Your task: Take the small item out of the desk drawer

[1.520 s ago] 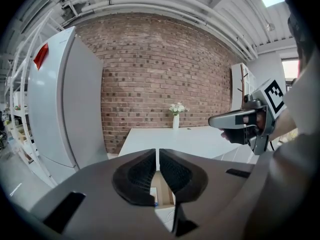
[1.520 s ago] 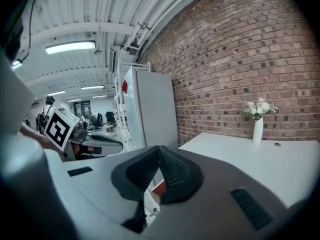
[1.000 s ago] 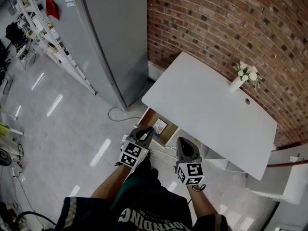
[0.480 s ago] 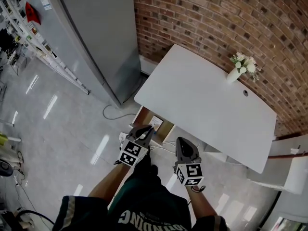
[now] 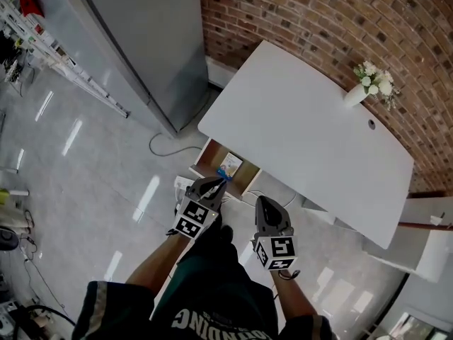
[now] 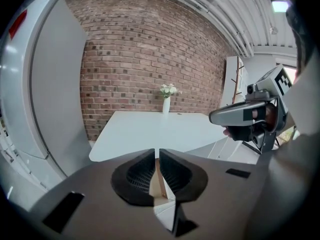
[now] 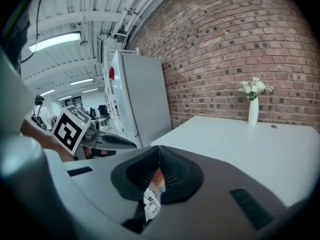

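A wooden drawer (image 5: 210, 157) stands pulled out under the near left corner of the white desk (image 5: 304, 140). In it lies a small white item with a blue edge (image 5: 230, 166). My left gripper (image 5: 218, 180) (image 6: 157, 161) is shut with nothing in it, its tip just short of the drawer's front. My right gripper (image 5: 264, 202) (image 7: 159, 156) hangs to the right of the drawer, near the desk's front edge, and is also shut and empty. Through the slit of the left jaws a strip of the drawer's wood (image 6: 160, 184) shows.
A white vase of flowers (image 5: 368, 83) stands at the desk's far edge by the brick wall (image 5: 318, 13). A tall grey cabinet (image 5: 141, 34) rises left of the desk. A cable (image 5: 164, 147) and a white power strip (image 5: 182, 187) lie on the floor. A white unit (image 5: 425, 250) stands at right.
The head view has swung a little, so desk and drawer sit slightly differently in the picture. Both grippers stay shut in front of the drawer, about where they were.
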Demonstrator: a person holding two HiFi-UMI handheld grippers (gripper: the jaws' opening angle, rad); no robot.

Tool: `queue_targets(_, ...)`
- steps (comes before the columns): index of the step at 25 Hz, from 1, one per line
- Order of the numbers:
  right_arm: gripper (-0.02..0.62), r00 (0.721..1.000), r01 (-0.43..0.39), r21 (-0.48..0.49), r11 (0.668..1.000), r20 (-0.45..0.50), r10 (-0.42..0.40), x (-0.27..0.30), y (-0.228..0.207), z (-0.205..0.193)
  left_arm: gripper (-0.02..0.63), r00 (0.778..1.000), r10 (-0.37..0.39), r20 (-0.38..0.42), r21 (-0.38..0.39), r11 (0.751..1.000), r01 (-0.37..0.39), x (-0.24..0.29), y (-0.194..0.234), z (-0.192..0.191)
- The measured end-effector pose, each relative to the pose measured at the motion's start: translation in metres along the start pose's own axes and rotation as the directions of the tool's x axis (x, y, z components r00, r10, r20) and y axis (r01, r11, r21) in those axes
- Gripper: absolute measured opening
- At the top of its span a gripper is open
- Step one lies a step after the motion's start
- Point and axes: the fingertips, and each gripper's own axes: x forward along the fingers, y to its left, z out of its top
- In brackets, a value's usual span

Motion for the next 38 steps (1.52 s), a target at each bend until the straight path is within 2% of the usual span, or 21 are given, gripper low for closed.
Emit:
queue_targets(7,0.025,0.998,-0.01,0.03,0.999,-0.057,0.012,0.008,0.007,-0.029,0.018,0.998,-0.027,-0.061,-0.034,0.999,0.025,0.011,-0.008,-0.038)
queue_targets(12,0.025,0.996,-0.014,0.011,1.0,-0.089,0.015,0.016,0.013,-0.046,0.018,0.994,-0.046,-0.101,-0.061,0.997,0.04,0.025,-0.011,-0.068)
queue_targets(17,0.024,0.994,0.008,0.035,0.999,-0.108,-0.004,0.026,0.012,-0.063,0.02,0.988,-0.059,-0.14,-0.071,0.996,0.049,0.042,-0.008,-0.093)
queue_targets(24,0.025,0.992,0.04,0.1,0.994,-0.125,-0.028,0.048,0.008,-0.081,0.02,0.989,-0.055,-0.14,-0.072,0.996,0.045,0.061,0.0,-0.103)
queue_targets(35,0.025,0.988,0.062,0.112,0.992,-0.147,-0.045,0.089,-0.004,-0.104,0.022,0.988,-0.037,-0.149,-0.094,0.995,0.023,0.099,0.029,-0.119)
queue_targets(38,0.025,0.986,0.067,0.112,0.991,-0.158,-0.049,0.097,-0.002,-0.111,0.04,0.985,-0.039,-0.166,-0.1,0.995,0.023,0.11,0.037,-0.127)
